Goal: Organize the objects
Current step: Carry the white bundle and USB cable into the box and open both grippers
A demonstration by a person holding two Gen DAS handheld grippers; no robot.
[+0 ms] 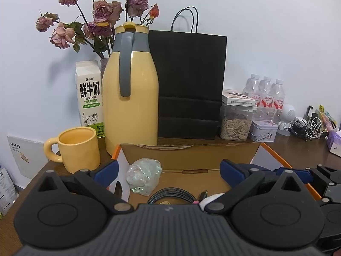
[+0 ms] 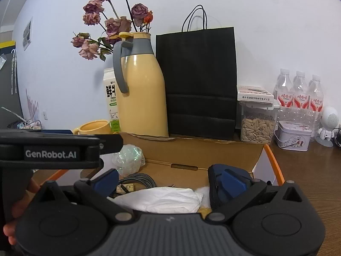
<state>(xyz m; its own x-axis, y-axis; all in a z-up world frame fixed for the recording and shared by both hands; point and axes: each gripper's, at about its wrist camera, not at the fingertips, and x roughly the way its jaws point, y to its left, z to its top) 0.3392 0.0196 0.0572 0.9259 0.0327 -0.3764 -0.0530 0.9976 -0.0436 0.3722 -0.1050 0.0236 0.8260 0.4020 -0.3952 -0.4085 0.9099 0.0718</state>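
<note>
An open cardboard box (image 1: 191,155) with orange-edged flaps sits on the wooden table right in front of me. Inside lie a crumpled ball of clear plastic wrap (image 1: 143,176), a coiled black braided cable (image 1: 172,194) and a white crumpled cloth or tissue (image 2: 166,200). My left gripper (image 1: 169,170) hangs over the box's left half, jaws wide open, nothing between the blue pads. Over the box's right half, my right gripper (image 2: 166,179) is also open and empty, with the white cloth below it. In the right wrist view the left gripper's black housing (image 2: 53,149) fills the left side.
Behind the box stand a yellow thermos jug (image 1: 132,98), a yellow mug (image 1: 78,149), a milk carton (image 1: 89,98), dried roses (image 1: 102,15) and a black paper bag (image 1: 189,85). To the right are a seed jar (image 1: 234,123), a tin (image 1: 263,131), water bottles (image 1: 266,93) and tangled cables (image 1: 307,128).
</note>
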